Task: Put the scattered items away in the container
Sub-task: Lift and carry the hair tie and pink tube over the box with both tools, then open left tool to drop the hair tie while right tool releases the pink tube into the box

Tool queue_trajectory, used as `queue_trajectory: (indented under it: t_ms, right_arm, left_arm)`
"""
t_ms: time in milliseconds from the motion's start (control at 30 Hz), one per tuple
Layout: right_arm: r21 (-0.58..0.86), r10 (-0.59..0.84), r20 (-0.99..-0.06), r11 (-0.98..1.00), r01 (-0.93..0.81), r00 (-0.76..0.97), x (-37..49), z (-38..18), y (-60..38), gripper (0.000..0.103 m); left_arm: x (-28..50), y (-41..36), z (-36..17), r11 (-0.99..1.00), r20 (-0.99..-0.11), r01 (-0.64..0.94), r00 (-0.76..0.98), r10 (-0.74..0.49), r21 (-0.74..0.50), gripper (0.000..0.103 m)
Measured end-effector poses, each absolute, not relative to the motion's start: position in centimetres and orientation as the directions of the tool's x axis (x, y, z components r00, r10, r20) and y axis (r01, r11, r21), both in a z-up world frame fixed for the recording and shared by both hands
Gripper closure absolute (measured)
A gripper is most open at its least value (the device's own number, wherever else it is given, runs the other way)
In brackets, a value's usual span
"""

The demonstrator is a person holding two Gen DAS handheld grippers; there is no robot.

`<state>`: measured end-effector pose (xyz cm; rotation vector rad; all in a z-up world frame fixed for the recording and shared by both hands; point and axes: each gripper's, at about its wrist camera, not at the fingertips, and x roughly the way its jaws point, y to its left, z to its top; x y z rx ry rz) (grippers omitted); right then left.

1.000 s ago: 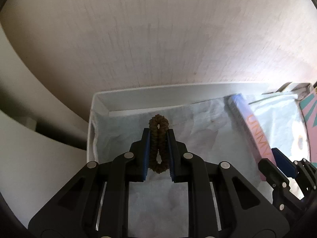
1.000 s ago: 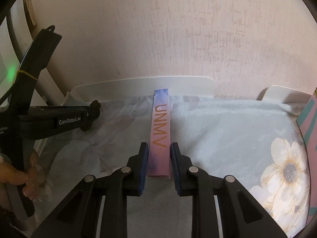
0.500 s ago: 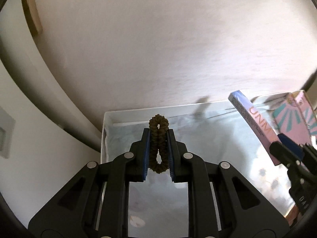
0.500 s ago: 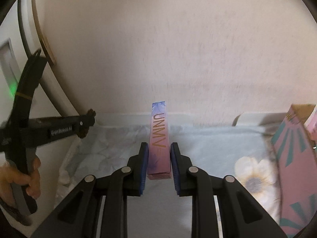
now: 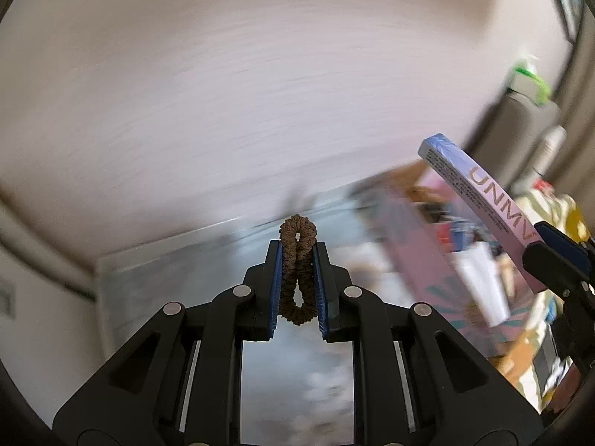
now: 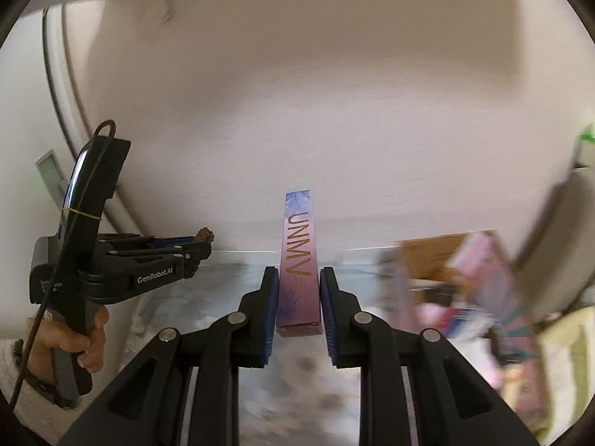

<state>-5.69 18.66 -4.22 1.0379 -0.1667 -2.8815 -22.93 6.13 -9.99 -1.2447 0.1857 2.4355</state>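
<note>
My left gripper [image 5: 297, 251] is shut on a brown hair scrunchie [image 5: 297, 278], squeezed flat between the blue pads and held in the air. My right gripper [image 6: 299, 275] is shut on the lower end of a slim pink-and-blue box marked UNMV [image 6: 300, 256], which points up and away. That box [image 5: 479, 193] and the right gripper [image 5: 557, 260] also show at the right edge of the left wrist view. In the right wrist view the left gripper [image 6: 193, 256] hangs at the left with the scrunchie [image 6: 203, 236]. A blurred pink carton with a teal pattern [image 6: 483, 290] lies lower right.
A pale floral cloth [image 6: 223, 297] covers the surface below, bounded by a white rim [image 5: 167, 249] against a plain wall. A person's hand [image 6: 74, 338] grips the left tool's handle. Blurred clutter and a green-and-white object [image 5: 528, 81] sit far right.
Both grippers have risen from the cloth, carrying the scrunchie and the slim box. The views have swung right, bringing the pink carton and clutter into sight.
</note>
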Motion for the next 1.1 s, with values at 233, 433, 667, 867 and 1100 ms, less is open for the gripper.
queue_trajectory:
  t_ms: [233,433,667,867,1100]
  right_arm:
    - [0.109,0.019,-0.665,-0.986,-0.122,-0.747,-2.4,-4.7,27.4,0.082]
    - [0.083,0.088,-0.737,-0.972,-0.218,-0.670,-1.2,-9.0,32.9,0.082]
    - [0.092,0.032,-0.822,-0.978,-0.188,-0.569,-2.2,-13.2,34.9,0.082]
    - [0.123,0.009,-0.808,-0.975,-0.183,-0.590,-1.1,-13.4,35.1,0.050]
    - [0.091,0.034,-0.797,-0.980,-0.176,-0.603,-0.6,-11.9,34.5,0.044]
  left_arm:
    - [-19.5,15.8,-9.3,-0.832,-0.814,-0.548,-0.442,0.377,-0.088,0.089]
    - [-17.3,25.3,-14.0,-0.779,-0.847,-0.623,-0.373,0.378,-0.073,0.089]
    - [-16.8,30.0,-17.8,-0.783,-0.874,-0.620,-0.353,0.335,-0.050,0.016]
    - [-15.4,29.9,-17.3,-0.794,-0.860,-0.607,-0.396,0.323,-0.019,0.001]
    - [-15.7,26.5,-15.4,-0.854,-0.870,-0.518,-0.401,0.286,-0.042,0.001]
